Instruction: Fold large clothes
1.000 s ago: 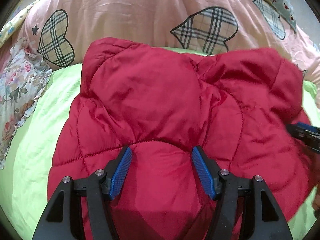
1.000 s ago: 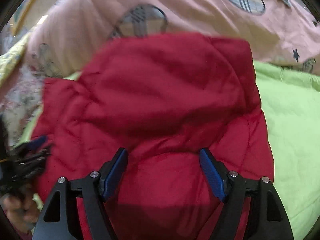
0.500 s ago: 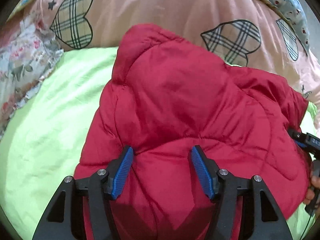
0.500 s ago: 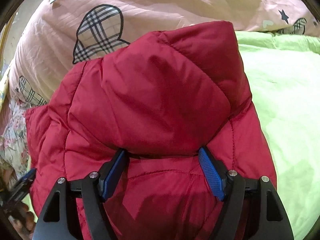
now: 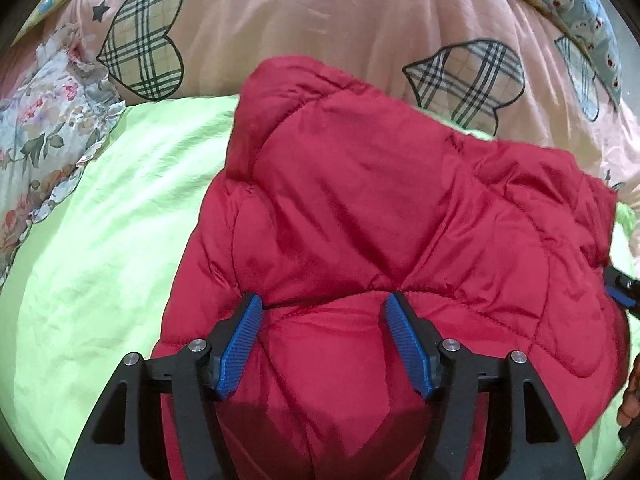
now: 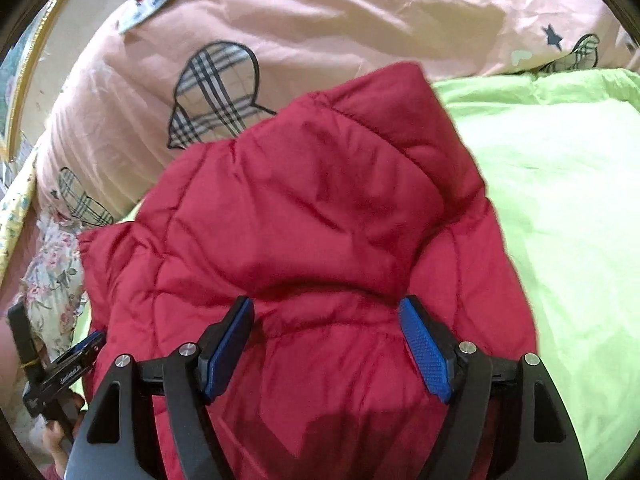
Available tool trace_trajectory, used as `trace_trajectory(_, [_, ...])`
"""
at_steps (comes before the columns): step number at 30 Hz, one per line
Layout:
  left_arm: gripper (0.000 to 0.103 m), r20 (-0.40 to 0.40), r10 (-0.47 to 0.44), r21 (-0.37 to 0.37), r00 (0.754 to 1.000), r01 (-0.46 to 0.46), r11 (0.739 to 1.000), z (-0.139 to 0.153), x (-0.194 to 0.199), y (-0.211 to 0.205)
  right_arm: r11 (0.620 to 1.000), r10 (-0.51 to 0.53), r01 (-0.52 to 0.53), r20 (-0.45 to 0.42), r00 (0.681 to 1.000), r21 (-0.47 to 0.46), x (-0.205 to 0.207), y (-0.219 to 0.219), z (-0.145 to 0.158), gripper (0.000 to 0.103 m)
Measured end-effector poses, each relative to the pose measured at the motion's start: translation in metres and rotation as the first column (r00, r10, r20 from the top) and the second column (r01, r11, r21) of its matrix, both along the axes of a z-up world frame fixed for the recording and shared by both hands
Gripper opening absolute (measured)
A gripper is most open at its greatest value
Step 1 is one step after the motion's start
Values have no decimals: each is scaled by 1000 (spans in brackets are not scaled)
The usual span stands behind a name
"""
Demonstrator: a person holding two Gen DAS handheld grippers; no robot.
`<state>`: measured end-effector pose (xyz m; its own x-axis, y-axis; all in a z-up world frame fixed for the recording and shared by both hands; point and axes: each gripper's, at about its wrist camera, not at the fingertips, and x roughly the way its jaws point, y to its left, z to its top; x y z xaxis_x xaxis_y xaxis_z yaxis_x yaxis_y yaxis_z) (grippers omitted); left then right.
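Right now my left gripper (image 5: 322, 340) and my right gripper (image 6: 326, 346) each have a thick bunch of the puffy red quilted jacket (image 5: 380, 220) bulging up between their blue ribbed pads (image 5: 240, 346). The pads sit wide apart with padded cloth filling the gap, so I cannot tell from either wrist view whether they are truly biting down on it or only resting around it.

That jacket lies in a mound on the lime-green bedsheet (image 5: 112, 232), its far edge up against the pink duvet with plaid hearts (image 5: 320, 12). Part of it is doubled over on itself, the upper layer overhanging a seam just ahead of my fingers.

I judge it light for its bulk, soft and springy; the filling will push back and any fold will want to puff open again. Its shell looks smooth and slick, so a shallow pinch could slide off. I would take hold deep, at a stitched seam or hem where the padding is thin, one gripper at each side, and press the fold down after laying it.

Counting: one jacket, one green sheet, one pink duvet. On the duvet I see three plaid hearts in the left view, the third cut off at the edge. One floral frilled cloth (image 5: 44, 132) lies at the left, and one pale blue printed cloth (image 5: 568, 4) at the upper right. Two grippers.
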<state>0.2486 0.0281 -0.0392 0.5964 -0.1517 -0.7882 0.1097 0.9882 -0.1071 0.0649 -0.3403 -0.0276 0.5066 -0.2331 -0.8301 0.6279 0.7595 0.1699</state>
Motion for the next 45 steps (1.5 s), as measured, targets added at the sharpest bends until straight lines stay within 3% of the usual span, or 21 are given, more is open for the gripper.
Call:
trace_trajectory(7, [66,11,-10,-84,1000,10,996,17,-27,26,1000,12,-12,22,1000,3,-39,8,19,77])
trace_trajectory(11, [82,36,18,-106,999,-14,994,24,-43,45,1000,-14,14,32,999,-7,-47,5,24,78])
trace_trajectory(16, [85,-4,64,-211,998,-64,975,20,-46,80,997,-75,75,34,997,7,-67,-12,25,82])
trace_trajectory(21, [85,-81,96,-285,992,-116,952,2,-40,105,988,-134,131,34,990,76,-83,-28,15,82])
trace_trajectory(28, [86,-160,72,-396,985,-131,909,-21,-24,118,971,-159,146,53,986,191,-87,-35,-5,82])
trace_trajectory(34, [97,-196,36,-448,980,-122,885,-37,-8,110,954,-151,136,36,988,268,-75,-35,-27,86])
trace_trajectory(37, [102,-205,11,-442,979,-103,891,-44,-2,97,932,-151,125,51,987,339,-69,-35,-39,91])
trace_trajectory(39, [102,-193,-15,-408,981,-66,911,-45,2,84,921,-147,113,63,987,372,-66,-32,-44,91])
trace_trajectory(40, [101,-184,-19,-391,983,-56,919,-45,2,79,924,-138,107,58,989,366,-63,-29,-45,89])
trace_trajectory(41, [94,-175,-25,-382,984,-44,923,-44,2,76,931,-127,101,52,991,350,-61,-26,-44,88])
trace_trajectory(45, [65,-145,-58,-409,988,-6,912,-35,-6,79,939,-88,64,57,995,338,-61,-19,-33,51])
